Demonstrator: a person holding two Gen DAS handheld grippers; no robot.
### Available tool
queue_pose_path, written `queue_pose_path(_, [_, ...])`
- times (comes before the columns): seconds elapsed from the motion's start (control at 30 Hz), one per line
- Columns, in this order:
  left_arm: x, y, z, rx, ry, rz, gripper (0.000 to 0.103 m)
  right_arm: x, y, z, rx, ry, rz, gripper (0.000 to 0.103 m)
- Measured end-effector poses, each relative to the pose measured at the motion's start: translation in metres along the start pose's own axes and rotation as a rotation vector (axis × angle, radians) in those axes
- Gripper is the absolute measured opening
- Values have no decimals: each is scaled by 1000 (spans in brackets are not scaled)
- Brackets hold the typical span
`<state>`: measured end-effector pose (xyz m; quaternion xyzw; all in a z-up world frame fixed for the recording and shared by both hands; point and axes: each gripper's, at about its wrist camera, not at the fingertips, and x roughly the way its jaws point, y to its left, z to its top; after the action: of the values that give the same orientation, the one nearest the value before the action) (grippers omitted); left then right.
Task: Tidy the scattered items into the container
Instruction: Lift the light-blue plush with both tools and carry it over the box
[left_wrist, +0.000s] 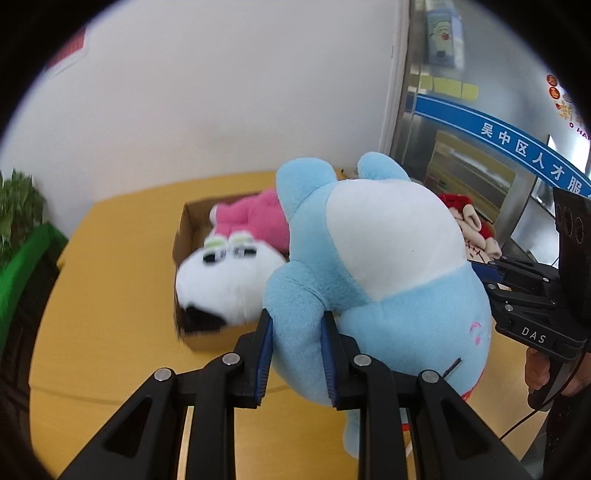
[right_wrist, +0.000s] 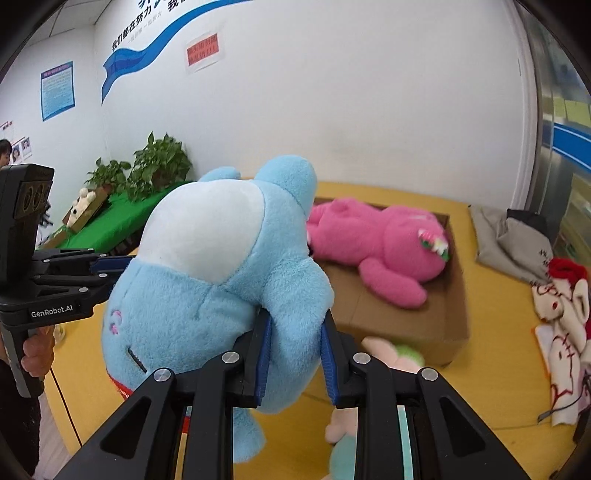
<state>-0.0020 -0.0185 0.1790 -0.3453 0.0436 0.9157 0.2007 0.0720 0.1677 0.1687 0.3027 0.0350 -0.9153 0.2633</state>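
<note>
Both grippers, left gripper (left_wrist: 297, 328) and right gripper (right_wrist: 297, 325), clamping soft, squashy blue plush (left_wrist: 373, 258) limbs, carrying toward box (left_wrist: 184, 229) at ten o'clock.

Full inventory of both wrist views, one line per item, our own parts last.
blue plush: 1, light blue with white belly, held up over the table by both claws
pink plush: 1, pink and white, lying in the box
cardboard box: 1, brown, on the table
table: 1, yellow
red-and-white plush: 1, table's right edge
grey cloth: 1, right of the box
pastel plush: 1, pink-green, before the box
potted plants: 2, green, left shelf
left claw: shut on a blue limb
right claw: shut on a blue limb
</note>
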Motion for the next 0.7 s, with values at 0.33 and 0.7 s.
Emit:
queue_pose_path(0.33, [18, -13, 68, 58, -20, 4, 23, 2, -39, 63, 23, -46, -42, 27])
queue_pose_path(0.7, [79, -7, 107, 49, 29, 34, 23, 55, -87, 105, 51, -22, -65, 27])
